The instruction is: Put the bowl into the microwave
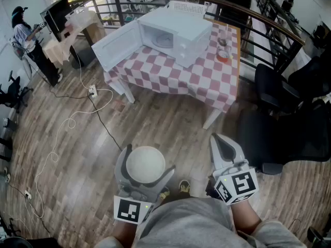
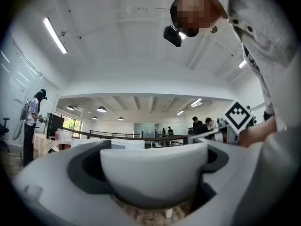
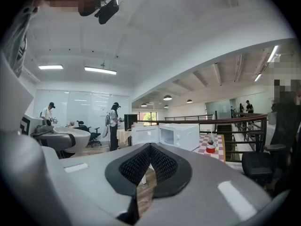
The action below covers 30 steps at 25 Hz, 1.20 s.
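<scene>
Now | my left tongs [image 1: 145,165] clasp bowl [image 1: 146,161] wide, at its sides | right tongs [image 1: 222,143] pinched, empty | bowl likely rigid, slick, fragile | microwave [image 1: 178,32] 12 o'clock

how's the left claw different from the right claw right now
The left claw is spread wide; the right claw has its jaws together. The left claw grips a white bowl by its sides; the right claw holds nothing. Both are held low over the wood floor, short of the table with the open microwave.
</scene>
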### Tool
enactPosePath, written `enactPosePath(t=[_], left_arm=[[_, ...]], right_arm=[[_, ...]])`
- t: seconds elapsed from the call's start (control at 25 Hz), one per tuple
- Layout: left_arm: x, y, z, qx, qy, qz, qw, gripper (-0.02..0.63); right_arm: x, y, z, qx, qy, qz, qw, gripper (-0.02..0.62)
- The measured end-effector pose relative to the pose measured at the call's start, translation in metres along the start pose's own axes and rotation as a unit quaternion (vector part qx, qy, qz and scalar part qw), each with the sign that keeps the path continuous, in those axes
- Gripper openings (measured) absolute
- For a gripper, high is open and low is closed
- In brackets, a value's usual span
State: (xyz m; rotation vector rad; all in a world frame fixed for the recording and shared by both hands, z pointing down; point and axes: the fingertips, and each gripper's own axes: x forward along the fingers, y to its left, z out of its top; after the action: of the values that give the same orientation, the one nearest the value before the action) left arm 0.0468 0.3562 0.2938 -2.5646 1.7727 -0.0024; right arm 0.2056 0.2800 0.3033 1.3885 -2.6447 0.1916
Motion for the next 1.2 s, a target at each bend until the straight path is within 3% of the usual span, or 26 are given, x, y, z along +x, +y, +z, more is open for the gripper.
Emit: enactPosePath(t=[0.16,0.36,0.92,1.08,1.2], left_arm=[[0.003,0.023,0.009,0.0,-0.042,0.019,0.9989,0.54],[-0.008,0.035,0.013,0.001,-0.061,0.029,0.9977,0.54],[-0.054,0.061,0.008,0.006,-0.056,0.03,0.998,0.54],[-0.06,0.065,0.019,0.013,-0.081,0.025,0.9963,0.54],[-0.066,0.07,0.01,0.014,-0.061,0.028,0.9977,0.54]], right_arm=[[0.018,0.005,0.006,-0.009,-0.018,0.004,1.0,-0.006],[0.015,0.012,0.003,-0.012,-0.013,-0.005,1.0,-0.006],[0.011,0.061,0.001,0.009,-0.026,-0.004,1.0,-0.005],[0.012,0.073,0.002,0.008,-0.028,-0.004,1.0,-0.005],[0.012,0.082,0.003,0.0,-0.031,-0.002,1.0,-0.004]])
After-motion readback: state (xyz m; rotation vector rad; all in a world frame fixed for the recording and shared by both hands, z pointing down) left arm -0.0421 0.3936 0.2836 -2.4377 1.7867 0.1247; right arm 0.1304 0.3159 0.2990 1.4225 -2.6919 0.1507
